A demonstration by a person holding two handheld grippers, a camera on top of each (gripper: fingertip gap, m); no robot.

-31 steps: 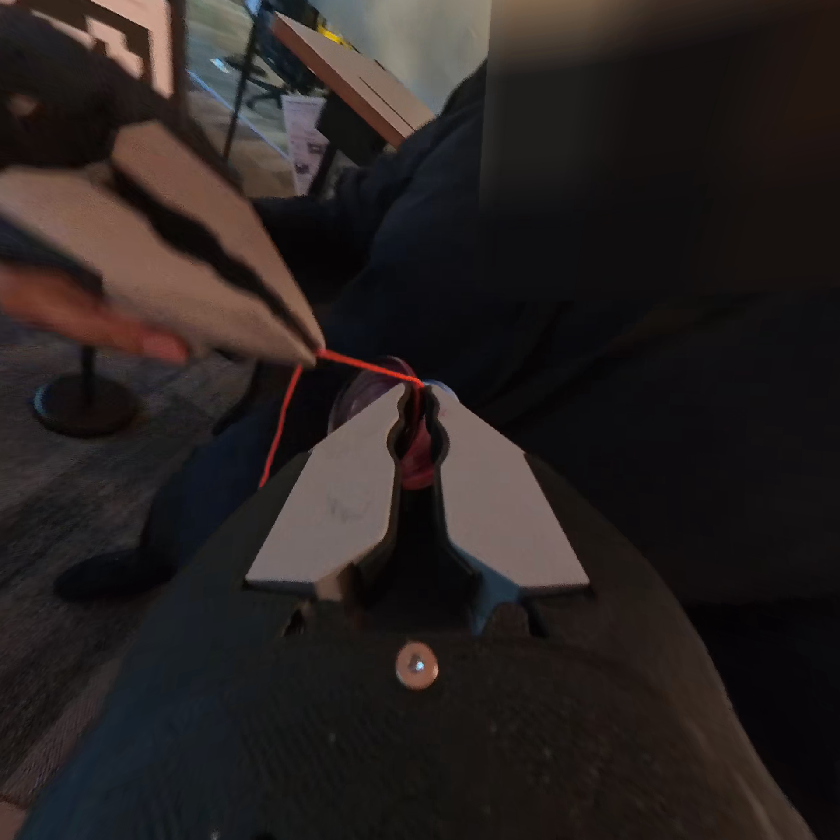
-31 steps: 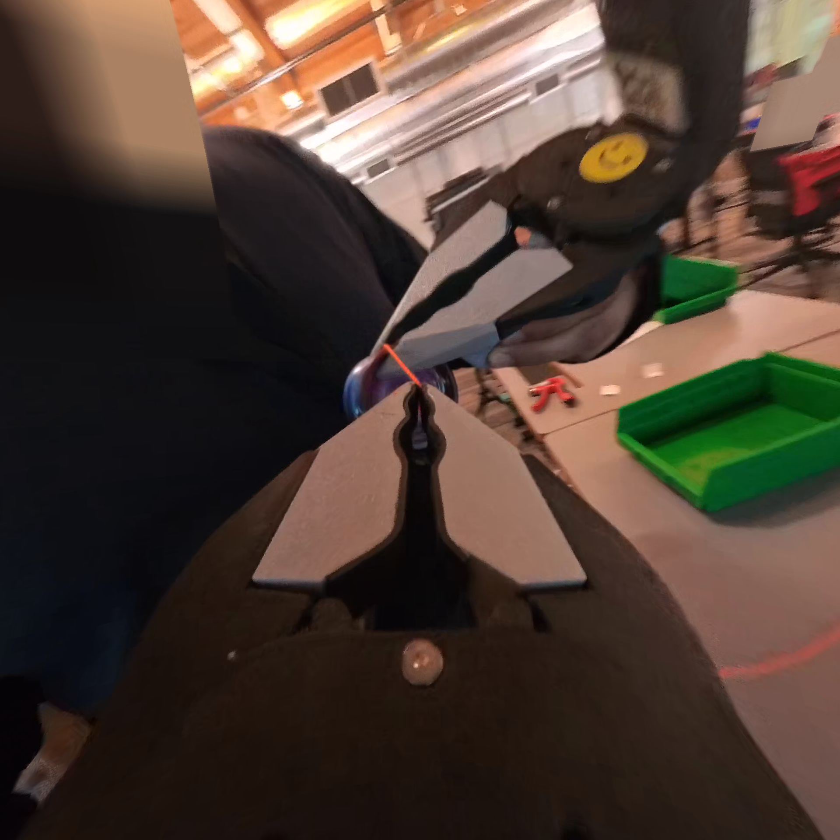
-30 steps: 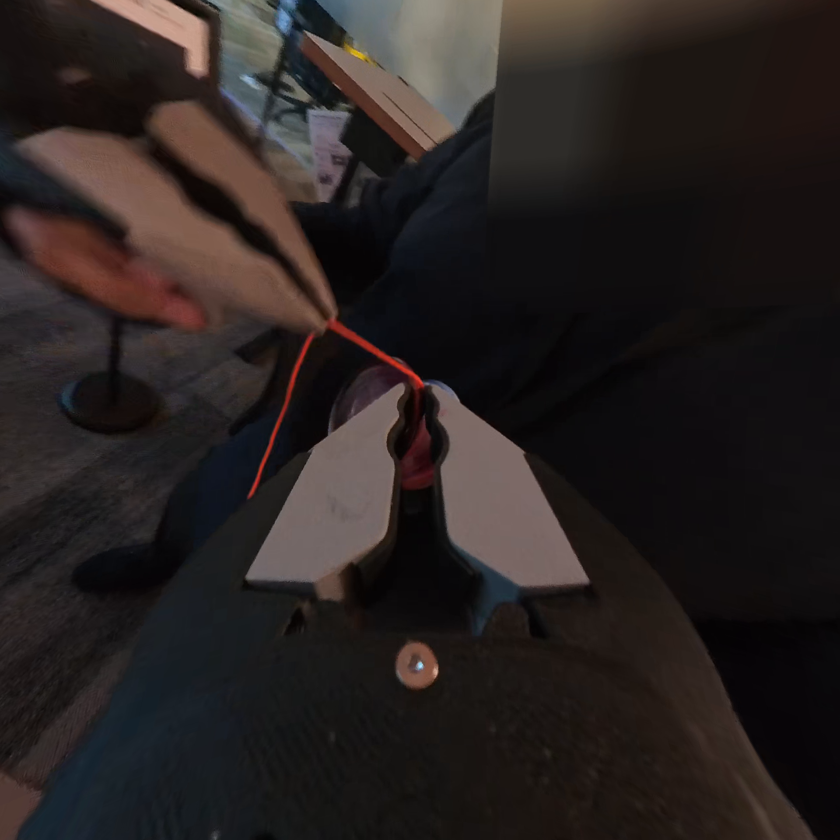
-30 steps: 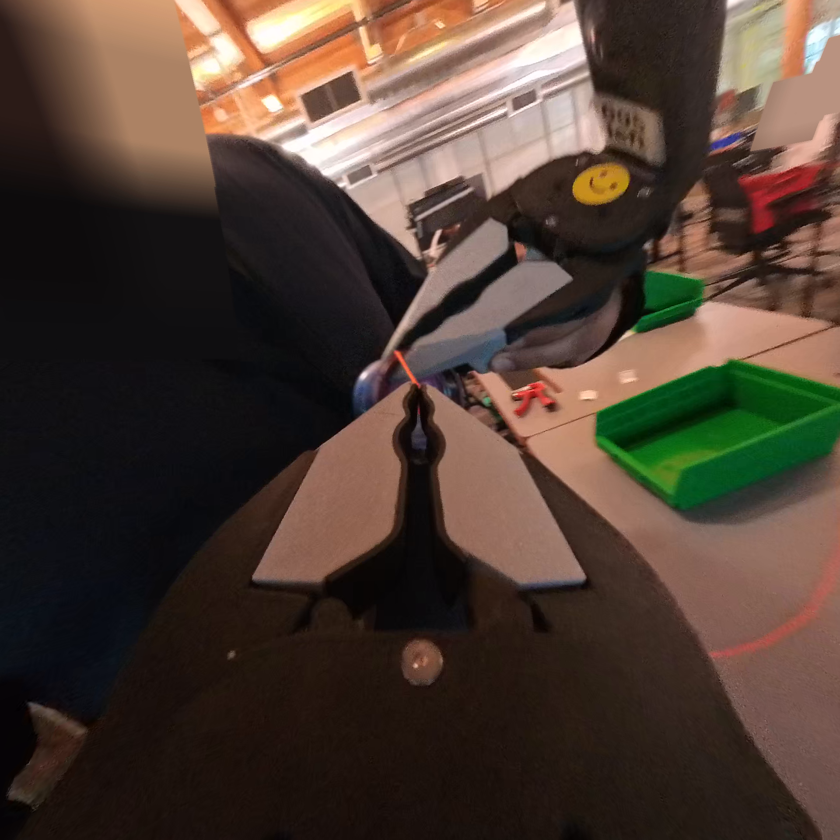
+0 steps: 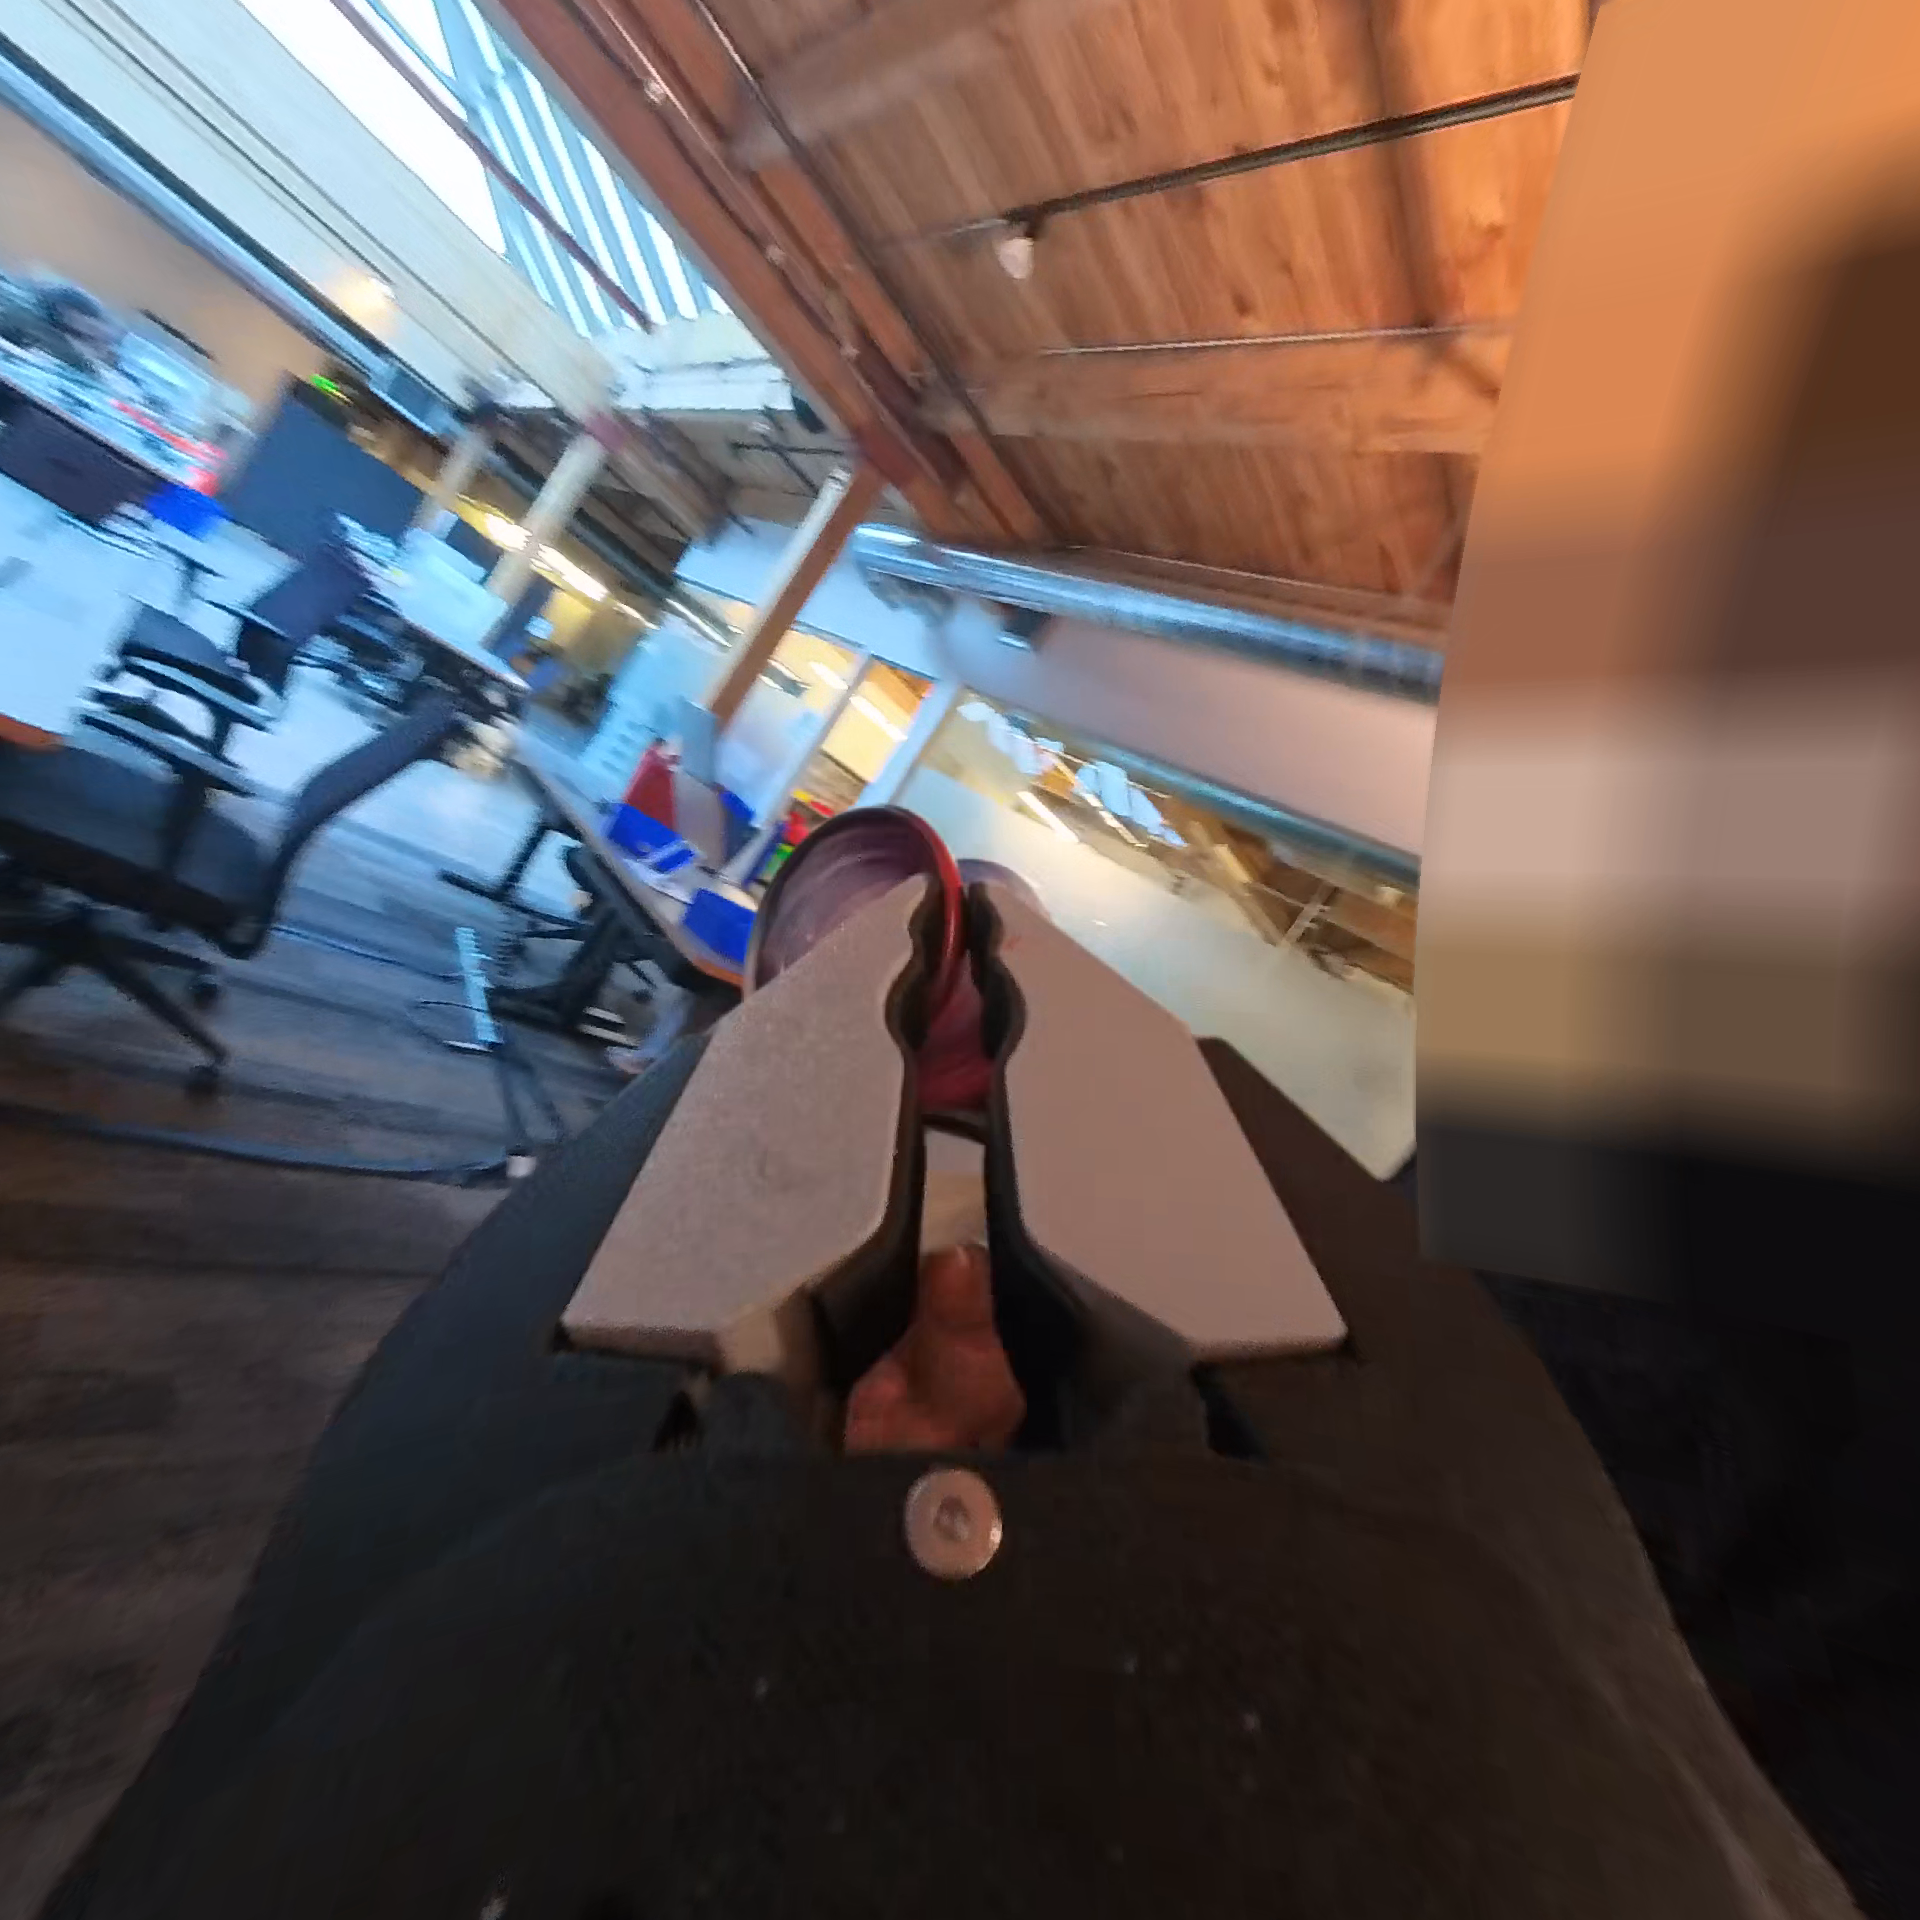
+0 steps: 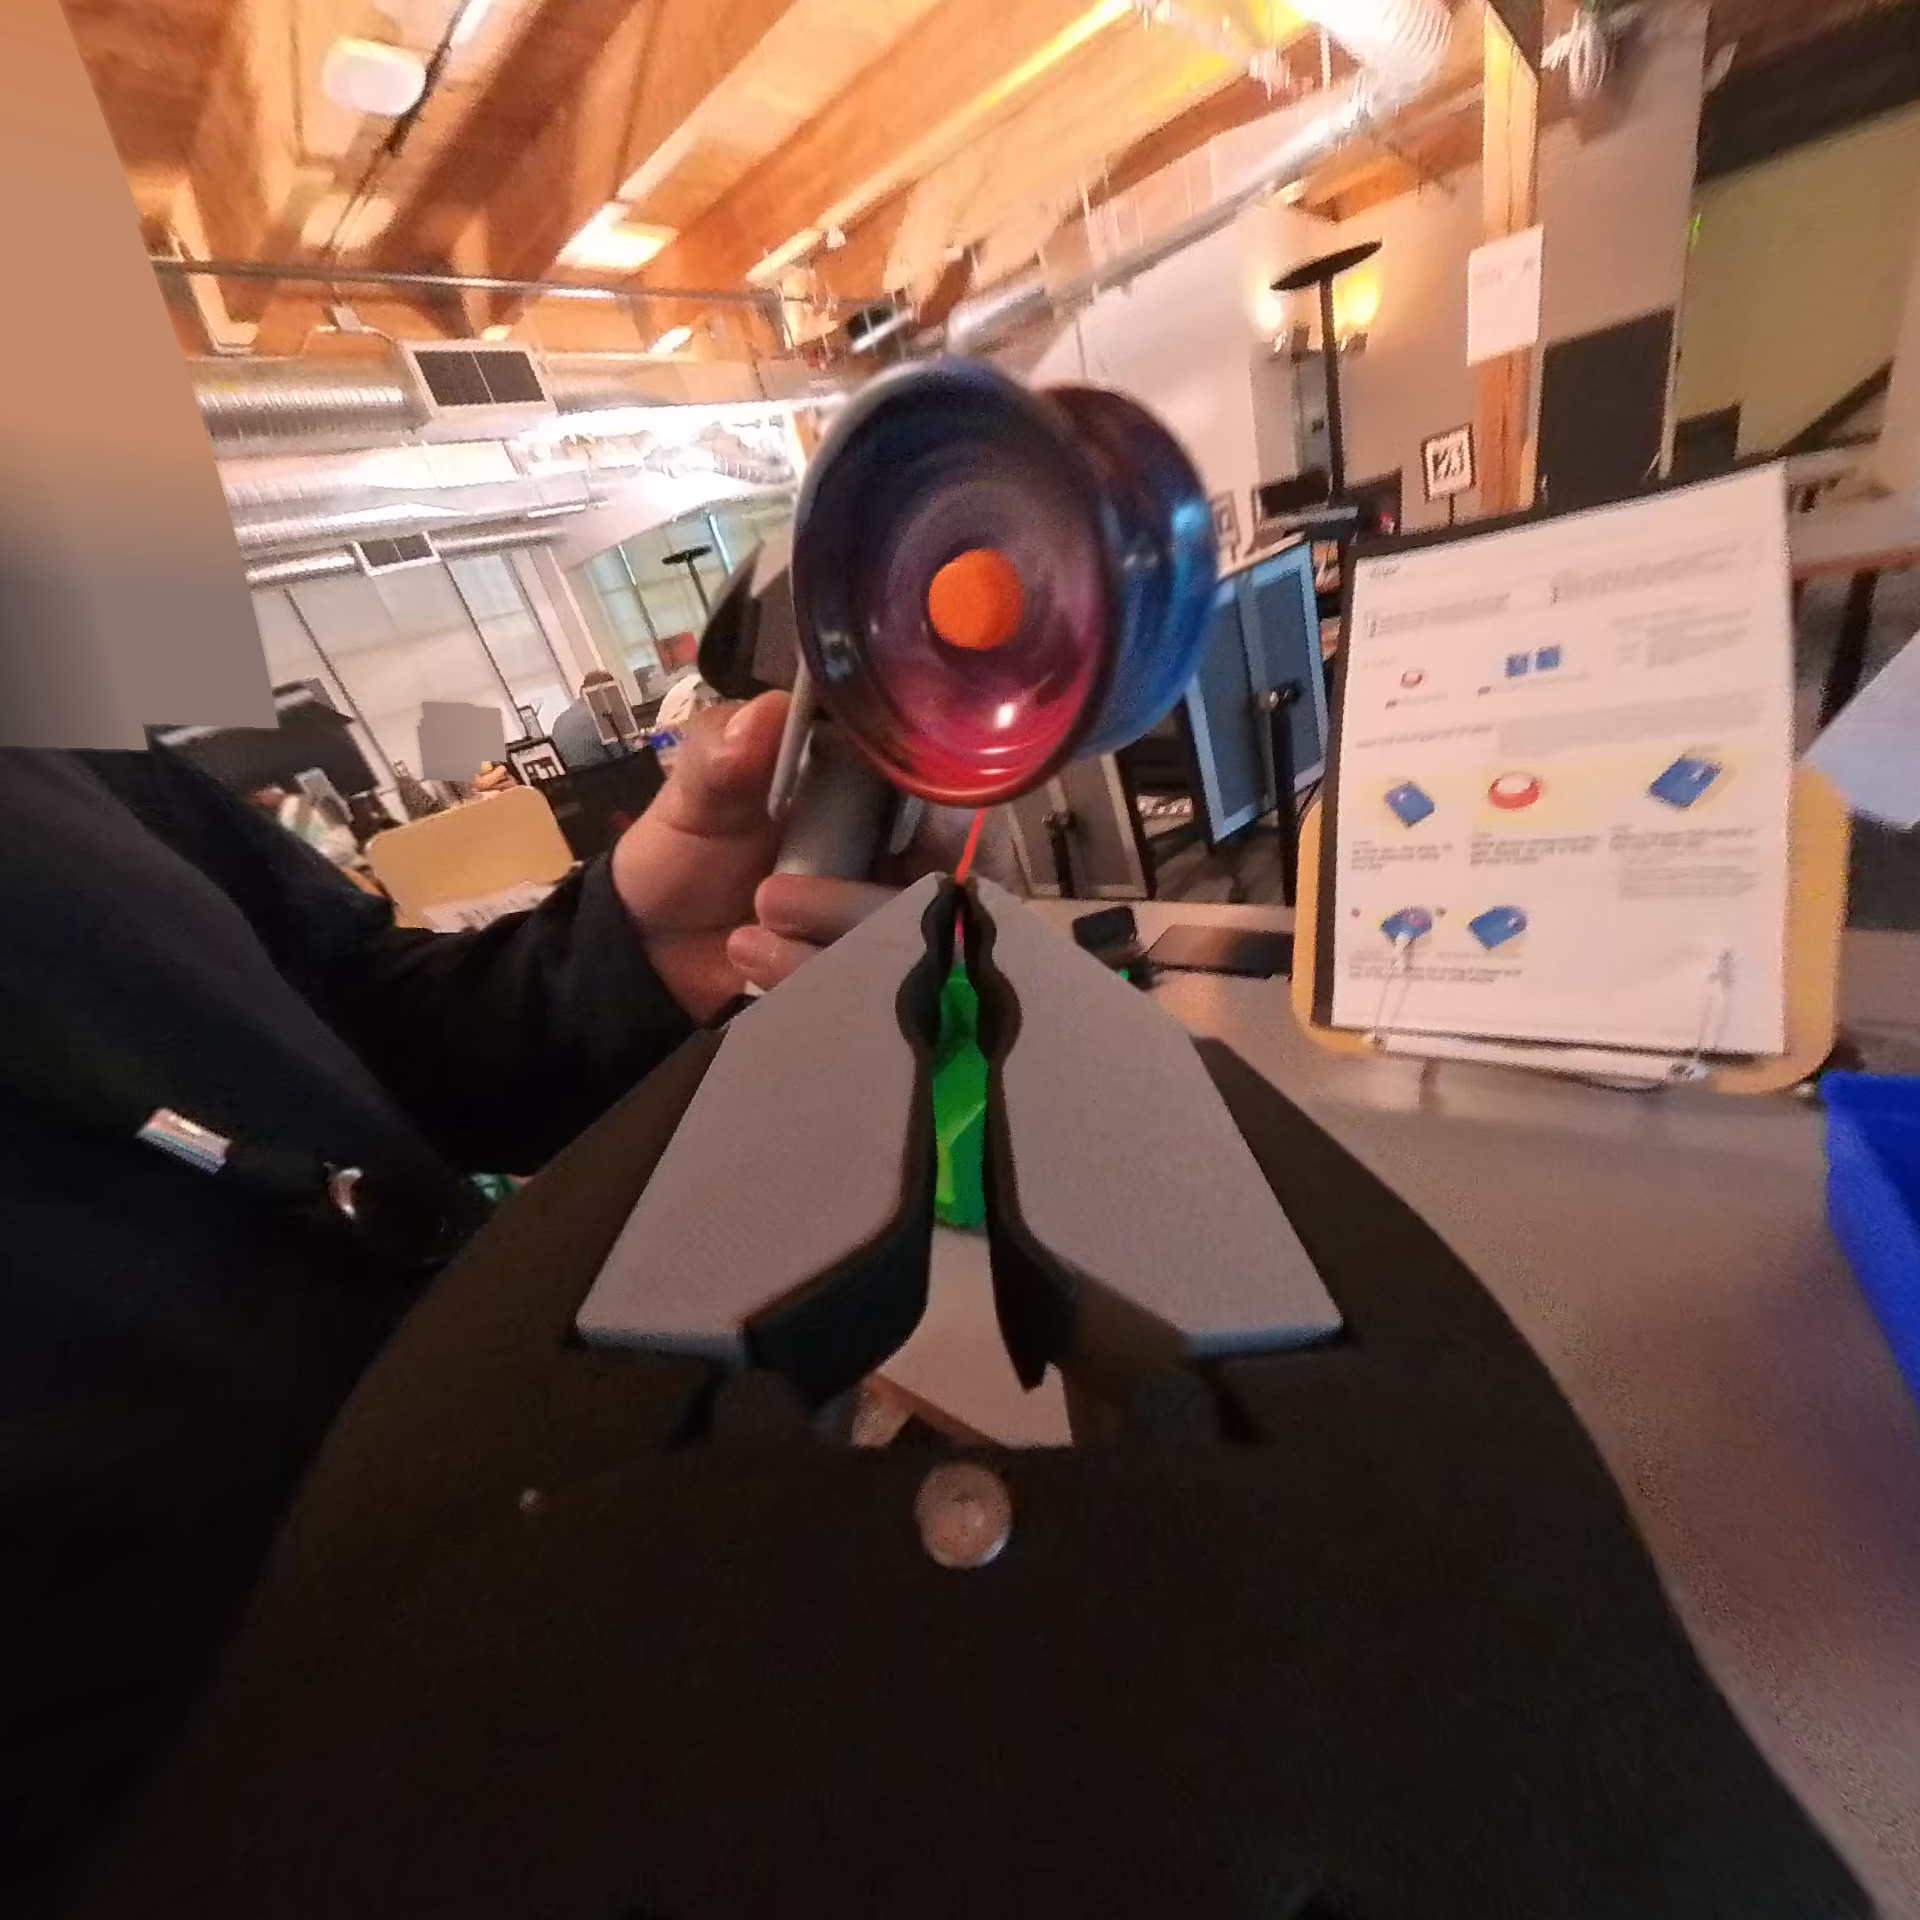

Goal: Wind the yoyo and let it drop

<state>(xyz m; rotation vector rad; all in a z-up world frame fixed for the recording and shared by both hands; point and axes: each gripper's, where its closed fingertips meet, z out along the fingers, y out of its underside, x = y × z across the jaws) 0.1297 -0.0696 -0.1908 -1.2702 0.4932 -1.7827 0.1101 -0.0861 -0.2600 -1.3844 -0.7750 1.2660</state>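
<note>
My left gripper point(image 5: 951, 896) is shut on the yoyo point(image 5: 862, 883), a translucent purple-red and blue disc pair, gripping it across its groove. In the right wrist view the yoyo point(image 6: 987, 603) is held up high, its orange hub facing the camera, with the left gripper's grey fingers point(image 6: 831, 821) and a person's hand point(image 6: 707, 831) behind it. A short red string point(image 6: 971, 847) runs from the yoyo's lower edge straight down into my right gripper point(image 6: 961, 894), which is shut on the string just below the yoyo.
A stand with a printed sheet point(image 6: 1558, 769) and a blue bin point(image 6: 1881, 1195) are on the grey table point(image 6: 1455, 1195) to the right. Something green point(image 6: 956, 1091) shows through my right fingers. Office chairs point(image 5: 208, 748) and desks stand far left. Tip to tip, the grippers are about 7 centimeters apart.
Both grippers have swung upward, away from the person's dark clothing. The left gripper still holds the yoyo. The right gripper, still pinching the string, now sits directly below the yoyo.
</note>
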